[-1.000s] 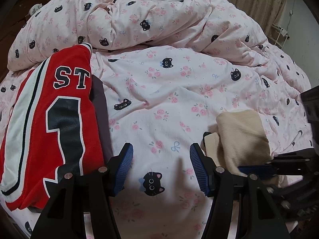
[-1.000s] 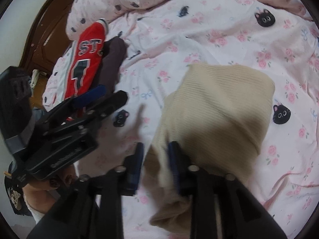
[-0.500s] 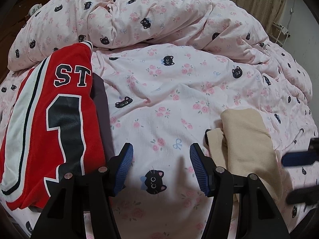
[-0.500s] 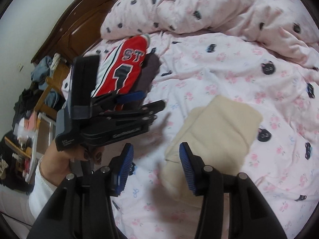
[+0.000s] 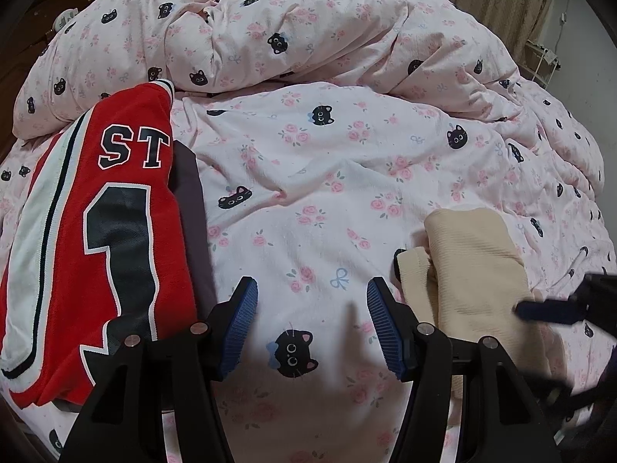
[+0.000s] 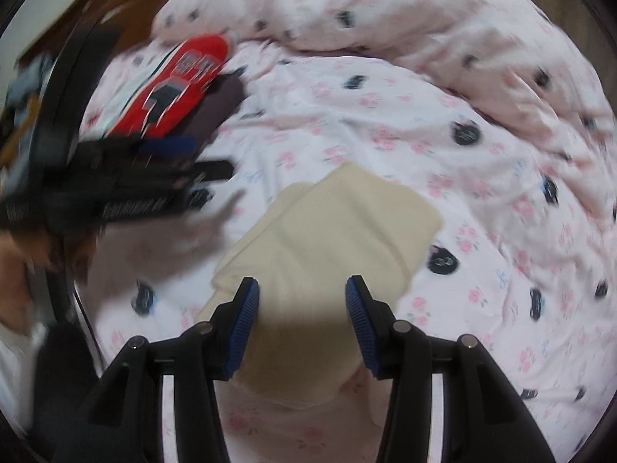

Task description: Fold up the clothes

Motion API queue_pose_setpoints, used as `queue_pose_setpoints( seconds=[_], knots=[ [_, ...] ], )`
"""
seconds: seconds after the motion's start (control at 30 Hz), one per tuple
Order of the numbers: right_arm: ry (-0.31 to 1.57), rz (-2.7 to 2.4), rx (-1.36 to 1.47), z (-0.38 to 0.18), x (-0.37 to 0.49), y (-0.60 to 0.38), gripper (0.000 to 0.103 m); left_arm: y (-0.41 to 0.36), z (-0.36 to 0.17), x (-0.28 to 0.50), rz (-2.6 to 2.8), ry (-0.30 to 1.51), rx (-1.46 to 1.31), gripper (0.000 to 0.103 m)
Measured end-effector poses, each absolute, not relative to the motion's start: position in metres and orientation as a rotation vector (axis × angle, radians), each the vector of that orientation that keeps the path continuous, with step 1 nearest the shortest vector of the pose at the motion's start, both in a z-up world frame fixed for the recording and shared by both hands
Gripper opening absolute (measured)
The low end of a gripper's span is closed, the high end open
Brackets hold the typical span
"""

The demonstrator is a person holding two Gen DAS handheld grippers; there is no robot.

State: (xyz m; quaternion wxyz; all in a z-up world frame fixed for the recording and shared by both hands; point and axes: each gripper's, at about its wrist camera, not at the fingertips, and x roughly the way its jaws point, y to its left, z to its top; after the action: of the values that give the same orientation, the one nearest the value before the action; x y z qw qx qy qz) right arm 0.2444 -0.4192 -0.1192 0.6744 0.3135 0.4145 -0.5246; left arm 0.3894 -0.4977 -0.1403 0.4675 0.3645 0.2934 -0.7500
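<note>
On the bed point(image 5: 347, 177), toward its right side in the left wrist view, lay the folded cream knit garment point(image 5: 474, 266), flat on the pink cat-and-rose sheet. The right claw point(image 6: 302, 324) hovered directly over its near edge, blue pads spread apart and gripping nothing, the cloth merely visible below the gap; that view was blurred. The left claw point(image 5: 312, 328) hung just beside the garment, over bare sheet and a printed cat face, jaws wide apart and empty. Well apart to the left lay a red jersey point(image 5: 100, 239) marked "ST" and "1", resting on a dark grey garment point(image 5: 191, 208). Behind everything a rumpled duvet point(image 5: 293, 31) in the same print was heaped along the bed's far side.
</note>
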Motion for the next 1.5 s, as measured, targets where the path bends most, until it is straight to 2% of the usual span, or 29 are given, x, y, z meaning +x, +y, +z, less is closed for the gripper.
queue_pose_setpoints(
  seconds=[0.2,0.47,0.63,1.07,1.1,1.17,1.27,1.5],
  knots=[
    [1.023,-1.026,0.569,-0.128,0.288,-0.390,0.048,-0.497,-0.139,0.389,-1.862,0.732,0.886,0.054],
    [0.769,-1.031,0.765,-0.086,0.227,-0.407,0.047,-0.484,-0.134,0.372,-1.991,0.763,0.896,0.054],
    [0.741,-1.188,0.854,-0.073,0.190,-0.449,0.048,-0.474,-0.147,0.352,-2.006,0.758,0.994,0.054],
    [0.896,-1.264,1.084,-0.134,0.228,-0.540,0.046,-0.472,-0.162,0.358,-1.995,0.828,1.050,0.054],
    [0.920,-1.277,1.081,-0.139,0.230,-0.543,0.044,-0.472,-0.163,0.359,-1.995,0.830,1.051,0.054],
    [0.950,-1.296,1.084,-0.147,0.231,-0.545,0.019,-0.472,-0.163,0.362,-1.996,0.837,1.052,0.054],
    [0.923,-1.296,1.108,-0.149,0.227,-0.544,0.014,-0.473,-0.162,0.368,-1.998,0.845,1.052,0.054],
    [0.861,-1.282,1.067,-0.118,0.225,-0.533,0.013,-0.472,-0.158,0.383,-2.013,0.849,1.065,0.054]
  ],
)
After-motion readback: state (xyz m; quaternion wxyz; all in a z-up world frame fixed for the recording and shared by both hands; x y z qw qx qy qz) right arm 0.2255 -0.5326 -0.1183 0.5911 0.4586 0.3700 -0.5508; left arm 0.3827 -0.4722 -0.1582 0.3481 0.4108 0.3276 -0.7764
